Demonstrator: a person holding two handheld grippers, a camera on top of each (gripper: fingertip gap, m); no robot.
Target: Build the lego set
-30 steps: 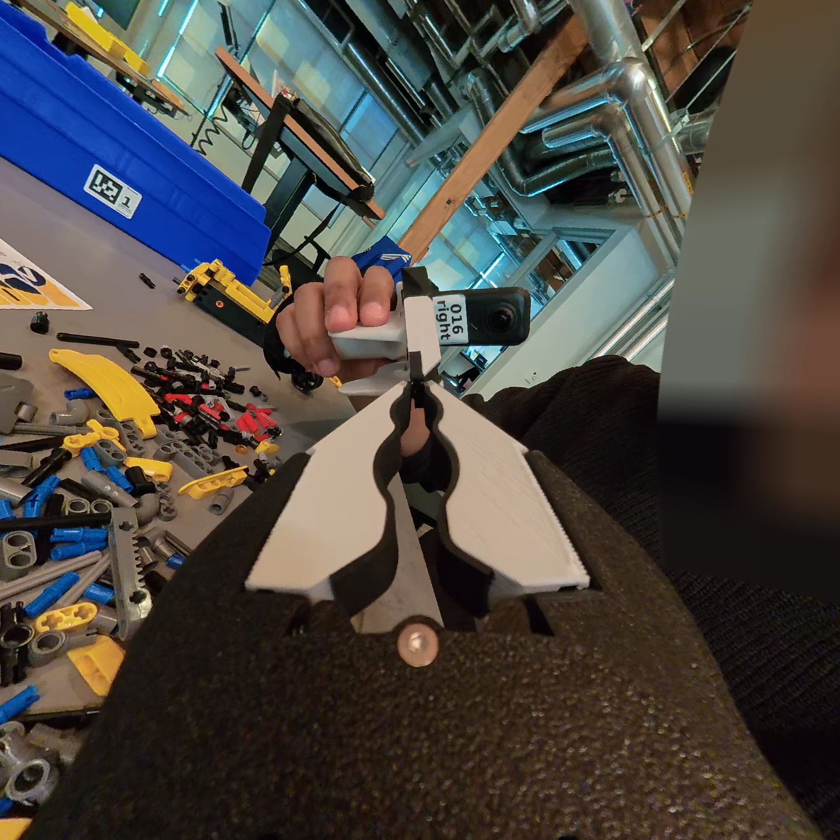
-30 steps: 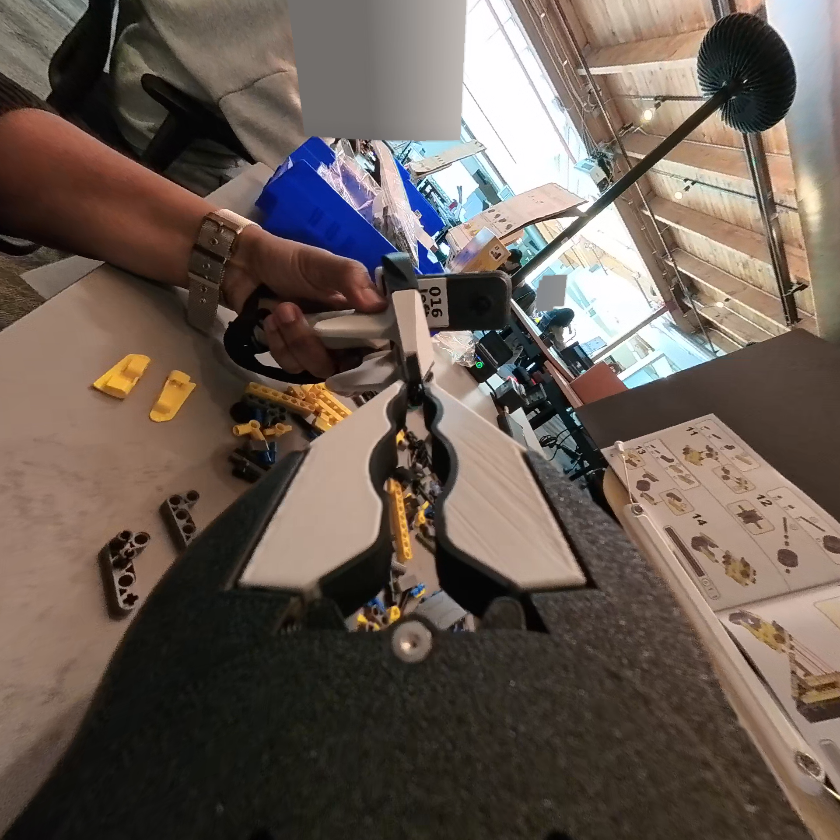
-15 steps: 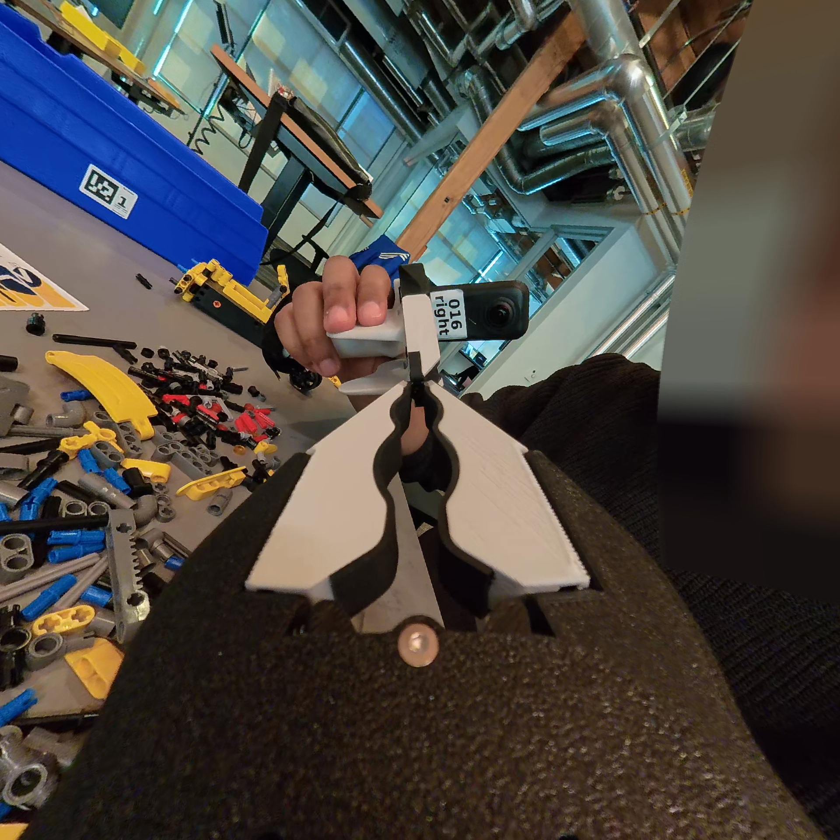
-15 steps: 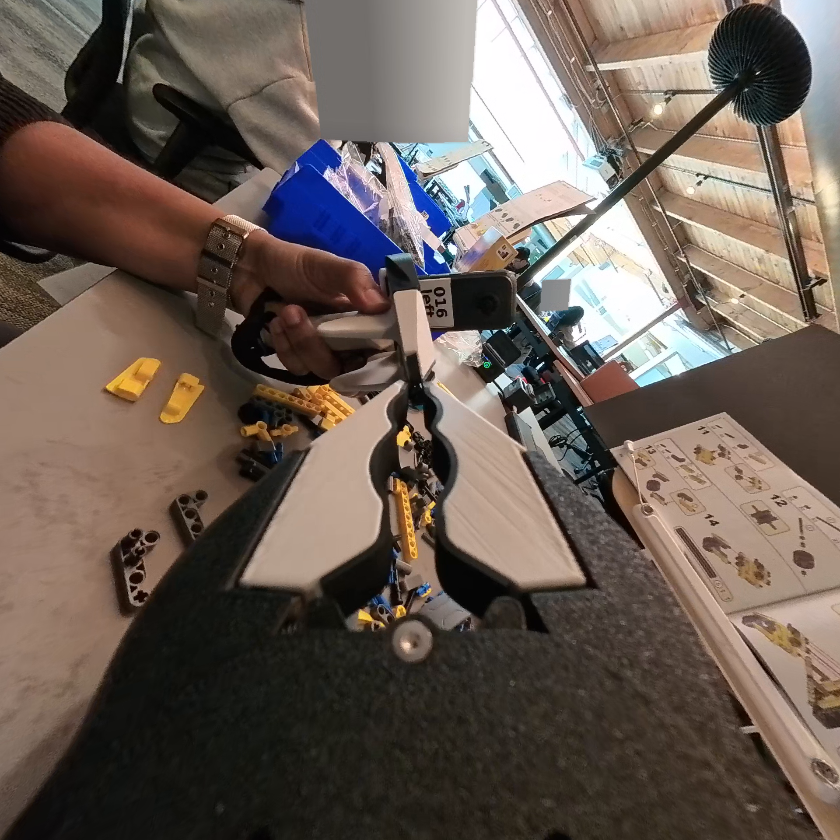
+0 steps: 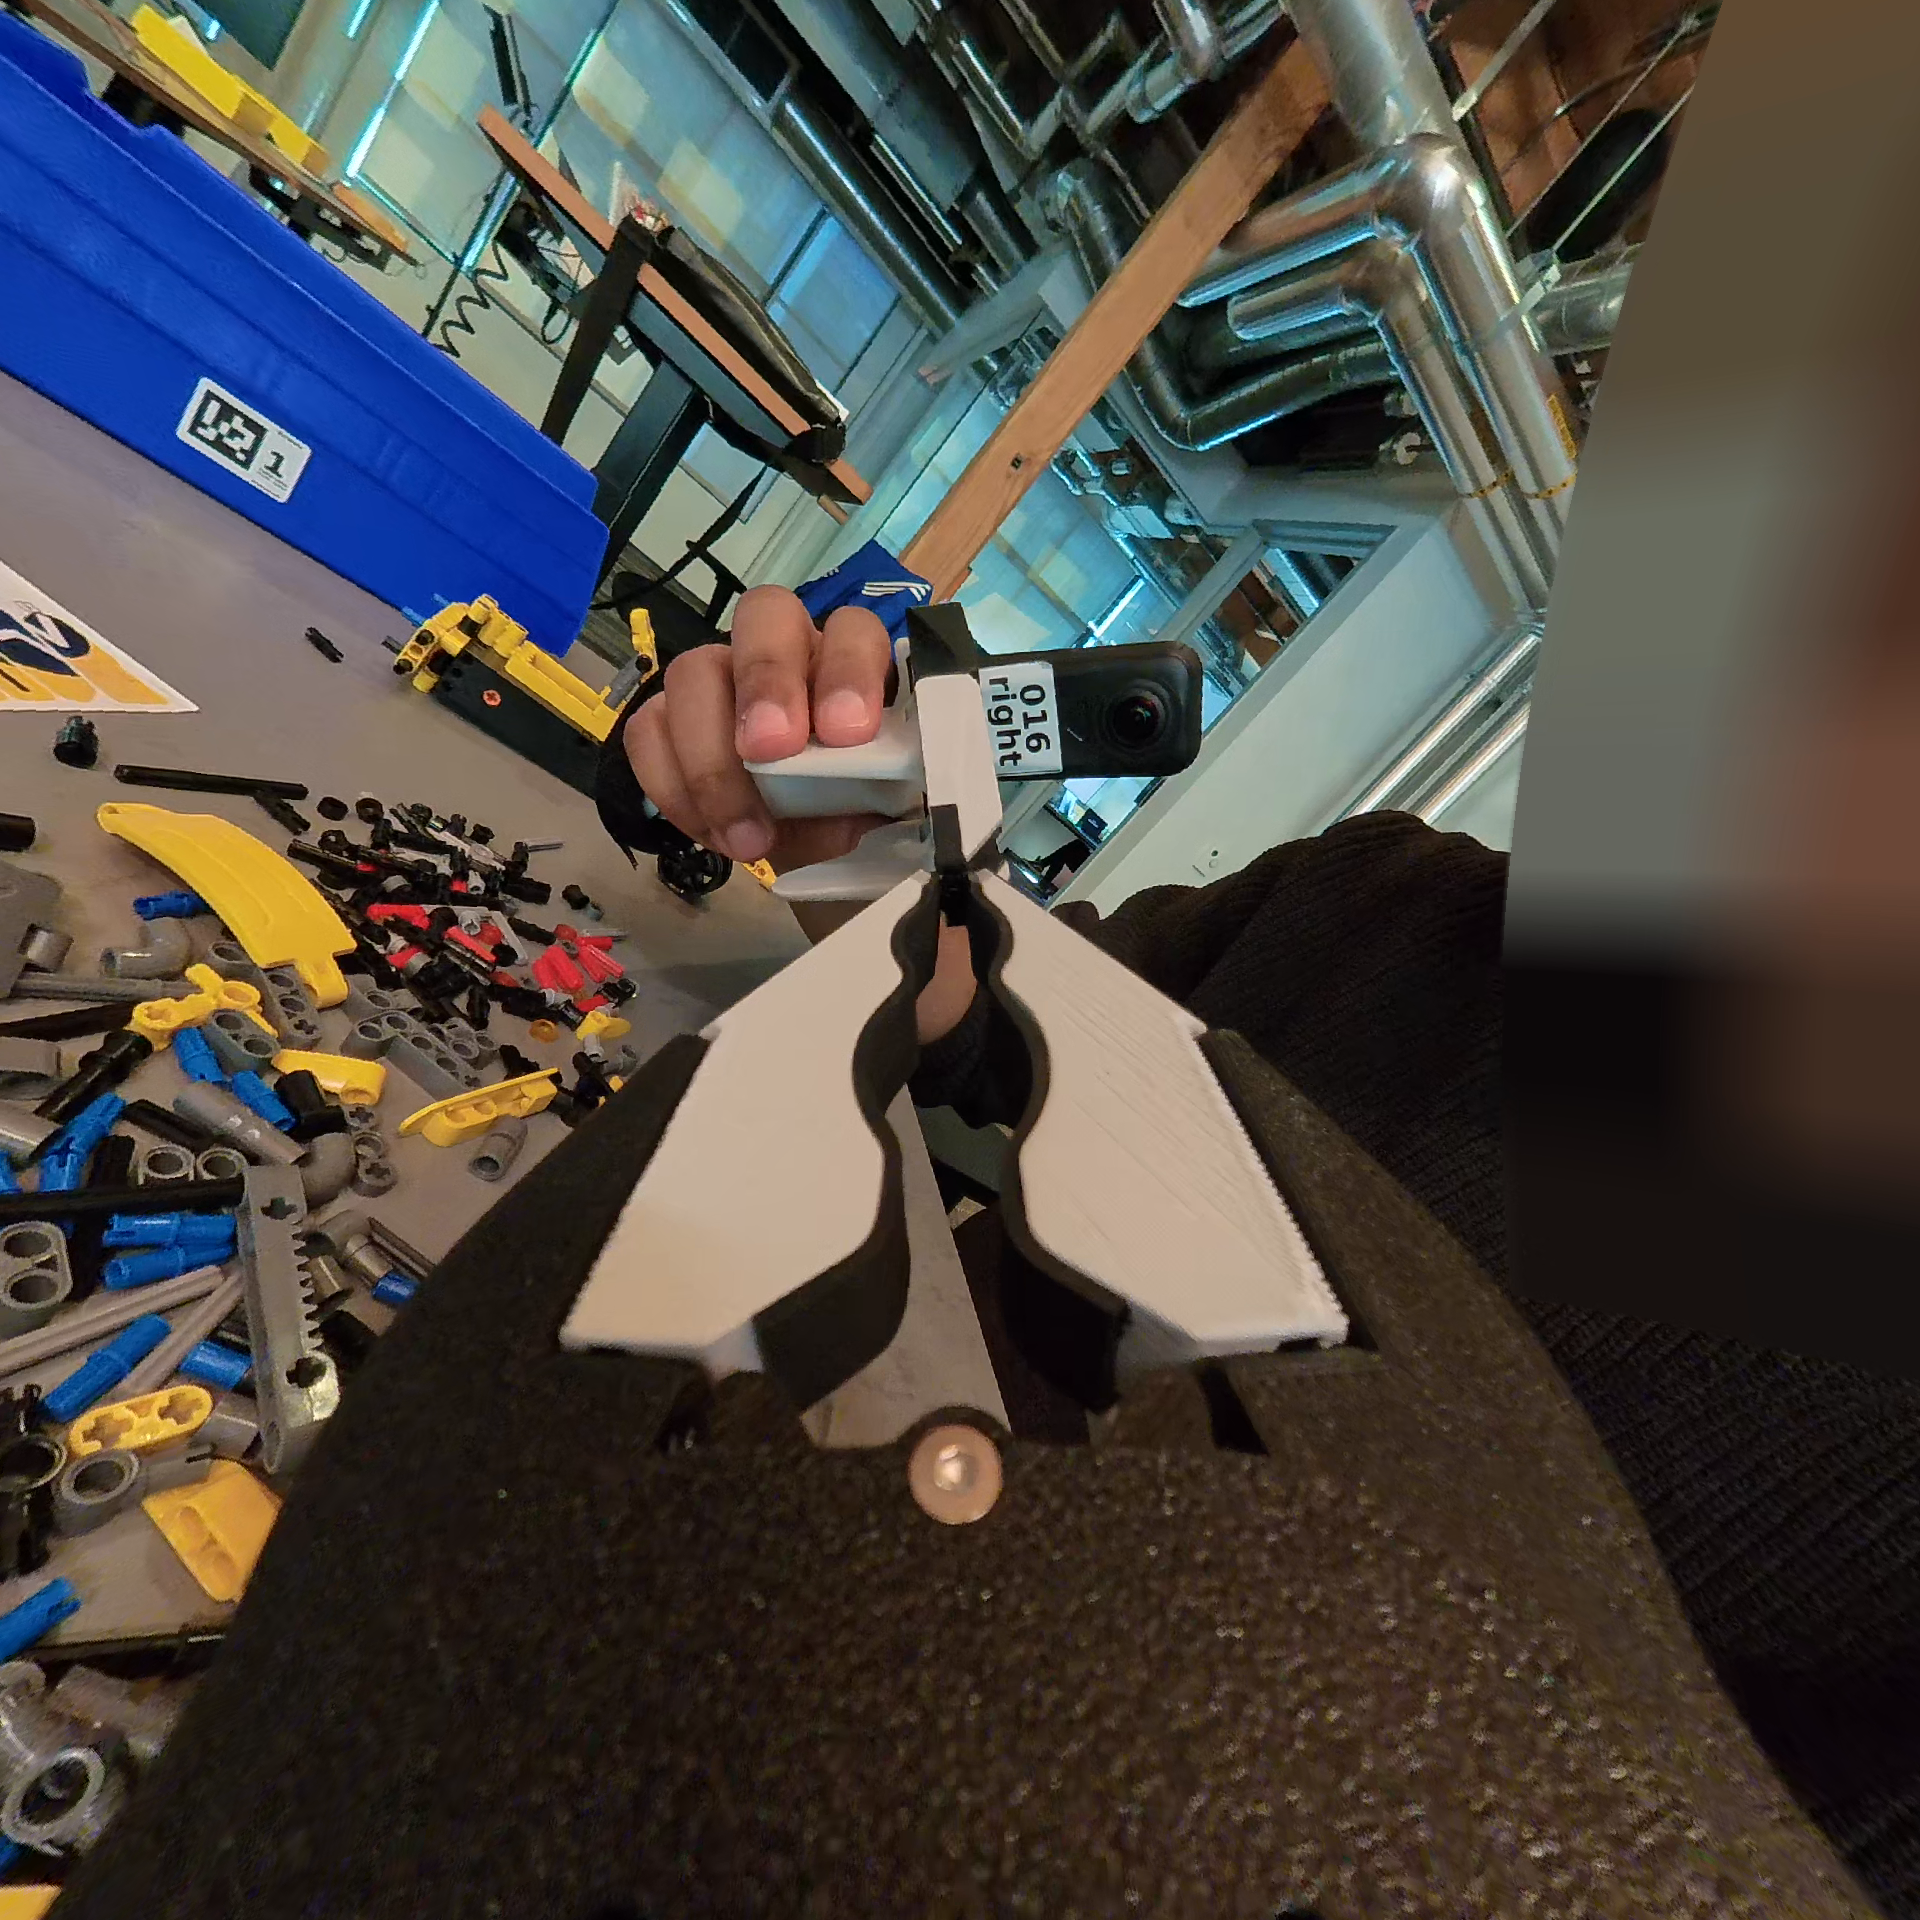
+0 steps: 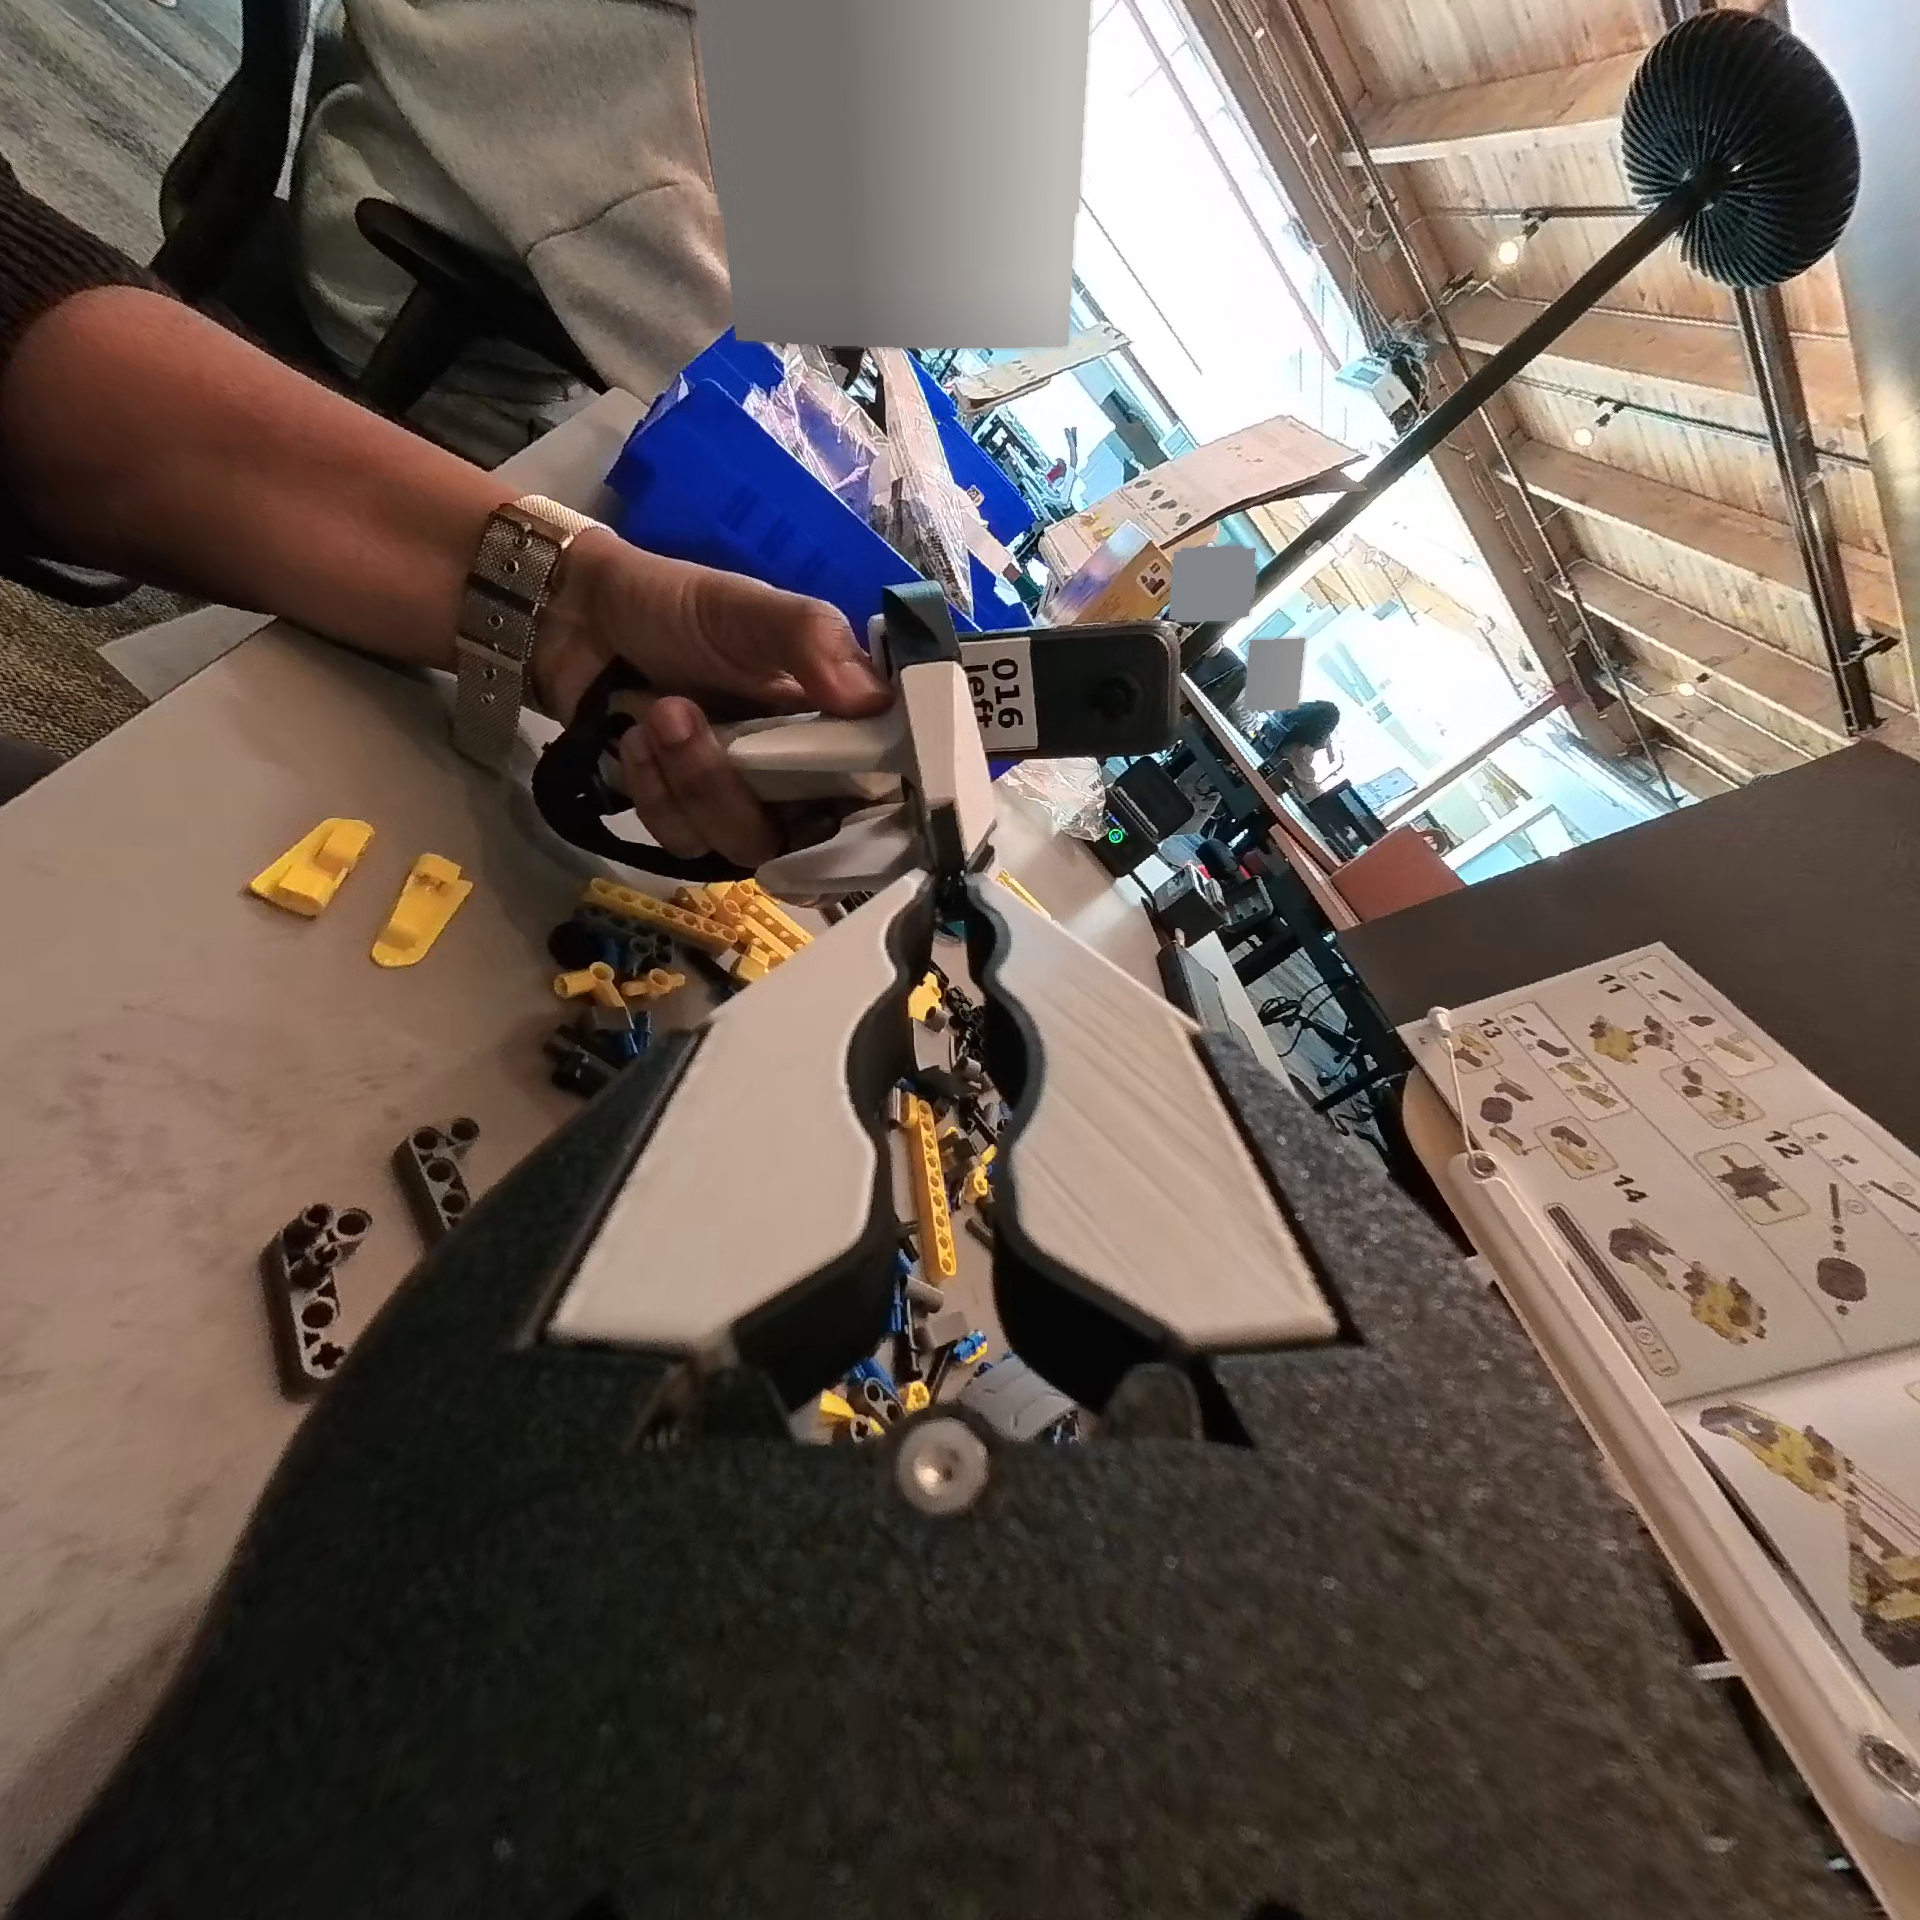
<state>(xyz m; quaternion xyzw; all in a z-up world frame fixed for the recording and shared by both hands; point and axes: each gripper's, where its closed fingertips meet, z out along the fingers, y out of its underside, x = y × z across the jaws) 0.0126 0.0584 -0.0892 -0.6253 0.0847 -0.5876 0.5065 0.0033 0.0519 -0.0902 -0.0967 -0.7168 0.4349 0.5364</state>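
Jaws clenched on both: our left gripper (image 5: 954,894) and right gripper (image 6: 948,888) meet tip to tip, pinching a small dark piece (image 5: 953,902) above scattered bricks (image 5: 312,1039).

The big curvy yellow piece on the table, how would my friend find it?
Start at the long blue bin standing at the back of the grey table in the left wrist view. Come toward the heap of small parts; the curved yellow panel lies at its far left edge. It is the largest yellow piece there, wide, smooth and bent like a banana, unlike the small pins and beams around it.
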